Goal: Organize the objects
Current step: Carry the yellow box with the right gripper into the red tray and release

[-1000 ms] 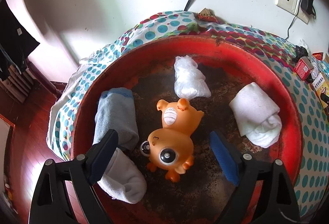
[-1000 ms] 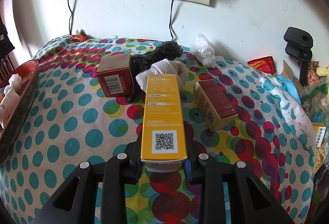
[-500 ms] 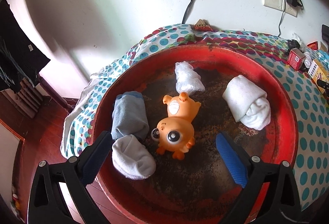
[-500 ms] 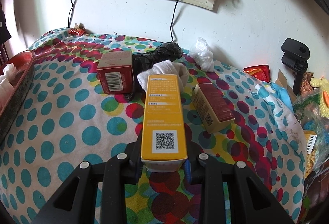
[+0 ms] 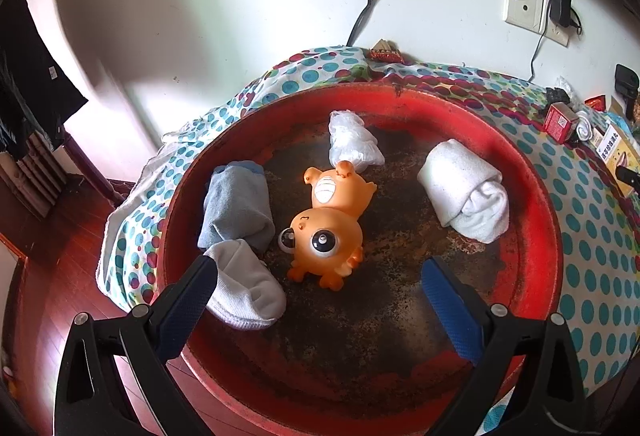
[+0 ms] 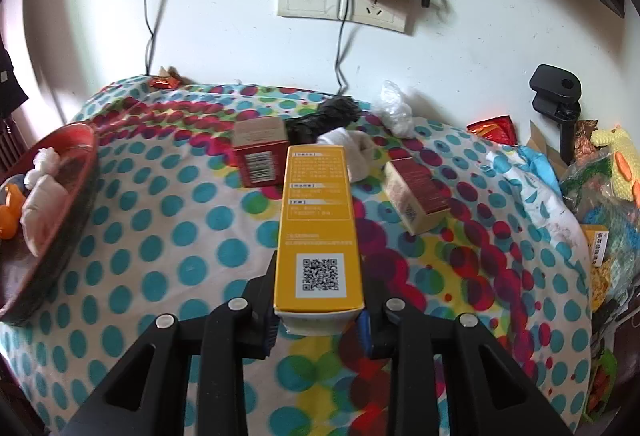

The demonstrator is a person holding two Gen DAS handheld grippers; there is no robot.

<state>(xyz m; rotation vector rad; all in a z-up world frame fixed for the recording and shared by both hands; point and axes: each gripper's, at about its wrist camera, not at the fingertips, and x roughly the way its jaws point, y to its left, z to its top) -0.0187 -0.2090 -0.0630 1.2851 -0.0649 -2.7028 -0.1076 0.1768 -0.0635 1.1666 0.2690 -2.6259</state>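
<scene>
Yellow carton [image 6: 319, 236] is what the right gripper [image 6: 319, 316] has clamped, both pads pressed on the near end by the QR code. The long box sticks out straight ahead along the fingers, up off the polka-dot cloth [image 6: 168, 236]. Past its far tip there's a red box with a barcode [image 6: 261, 155], a white sock [image 6: 352, 151] and a black bag [image 6: 324, 115]; a dark red and tan box [image 6: 416, 195] lies tipped over a bit to the right. A crumpled clear plastic bag [image 6: 394, 109] sits back near the wall.

Left gripper [image 5: 316, 284] is spread wide with nothing between its blue pads, hanging over the round red tray [image 5: 536, 236]. The orange toy animal [image 5: 328, 224] lies on its back in the tray middle, just ahead of the gap between the fingers and not touching either one. A grey sock roll [image 5: 236, 203] and a white sock [image 5: 248, 292] lie on the left, the white one right beside the left finger, partly behind it. A rolled white towel [image 5: 464, 187] sits on the tray's right side, well clear of the right finger, and a clear plastic bag [image 5: 352, 143] lies at the far side just behind the toy.
</scene>
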